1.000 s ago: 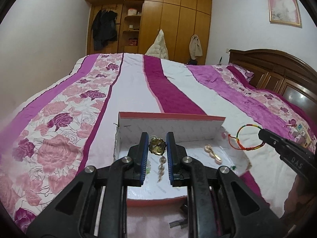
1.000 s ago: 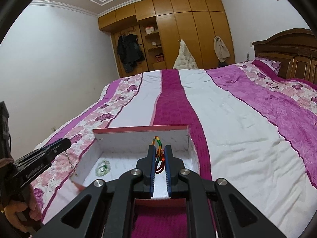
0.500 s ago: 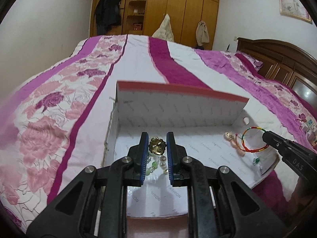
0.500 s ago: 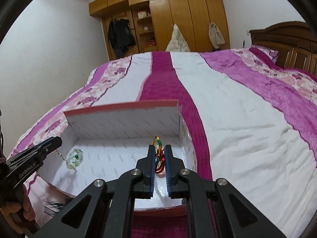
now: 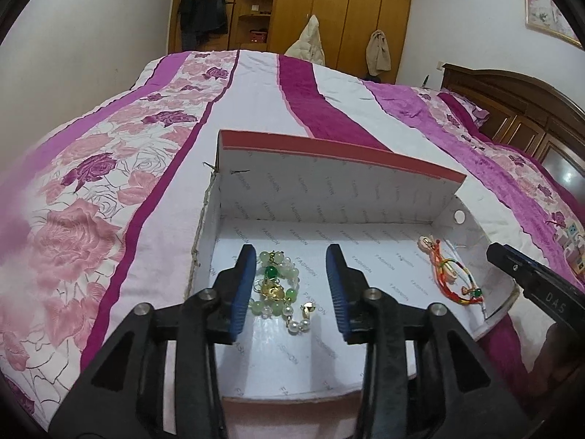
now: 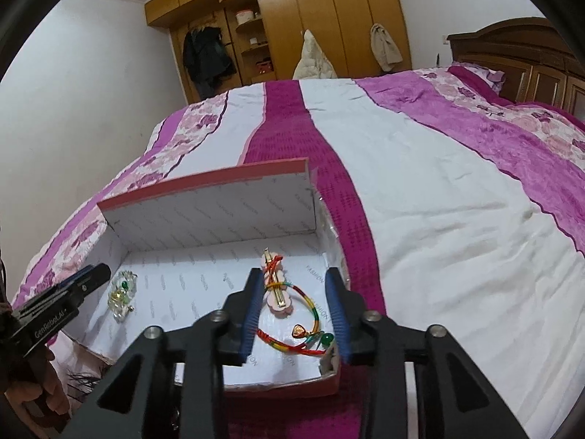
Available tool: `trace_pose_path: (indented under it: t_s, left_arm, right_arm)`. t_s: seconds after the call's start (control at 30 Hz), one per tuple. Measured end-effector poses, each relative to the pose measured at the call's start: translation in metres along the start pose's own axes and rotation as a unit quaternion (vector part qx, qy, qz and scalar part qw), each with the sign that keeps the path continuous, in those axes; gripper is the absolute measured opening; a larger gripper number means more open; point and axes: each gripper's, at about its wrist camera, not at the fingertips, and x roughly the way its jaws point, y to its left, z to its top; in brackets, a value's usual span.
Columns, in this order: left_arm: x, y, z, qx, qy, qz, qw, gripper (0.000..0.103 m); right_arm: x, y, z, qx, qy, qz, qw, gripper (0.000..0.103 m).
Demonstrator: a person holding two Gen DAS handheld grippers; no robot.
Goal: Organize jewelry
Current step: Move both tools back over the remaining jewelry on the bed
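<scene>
Presently both pieces lie in the box (image 5: 365, 197); left gripper (image 5: 290, 289) opening, beaded bracelet (image 5: 276, 285) loose between its jaws; right gripper (image 6: 296, 311) opening over corded bracelet (image 6: 292, 329); withdrawal apparently remains.

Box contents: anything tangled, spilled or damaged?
Slightly odd: the multicolour cord bracelet lies draped over the pink hair clip in the white box. The green bead bracelet sits bunched. No spill visible.

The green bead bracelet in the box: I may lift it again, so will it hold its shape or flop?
Probably flop: the green bead bracelet lies bunched in a loose heap on the box floor. Its smooth round beads look slippery. The dangling pearl strand may swing or snag.
</scene>
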Motion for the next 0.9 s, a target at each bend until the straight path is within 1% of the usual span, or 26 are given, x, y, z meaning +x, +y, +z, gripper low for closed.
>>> trace_pose_path:
  t_s: [0.07,0.37,0.47,0.63,0.8,0.9]
  left_arm:
    - [-0.004,-0.001,0.002,0.005,0.004,0.004,1.0000,0.034]
    - [-0.033,-0.011,0.005,0.012,0.011,-0.011,0.9998,0.034]
    - [-0.046,-0.015,0.005,0.014,0.015,-0.017,0.9996,0.034]
    - [-0.062,-0.017,0.000,0.017,0.029,-0.021,0.9992,0.034]
    - [-0.076,-0.020,-0.010,0.021,0.052,-0.036,0.9978,0.034]
    - [-0.083,-0.019,-0.017,0.025,0.065,-0.038,0.9968,0.034]
  right_arm:
    - [-0.006,0.000,0.002,0.004,-0.002,0.003,1.000,0.038]
    - [-0.045,0.009,0.007,0.005,-0.015,0.013,1.000,0.039]
    - [-0.059,0.009,0.005,0.010,-0.013,0.015,1.000,0.043]
    - [-0.078,0.009,-0.002,0.013,0.004,0.026,1.000,0.043]
    - [-0.092,0.008,-0.016,0.010,0.036,0.031,0.999,0.043]
    - [-0.101,0.009,-0.026,0.004,0.052,0.029,0.998,0.043]
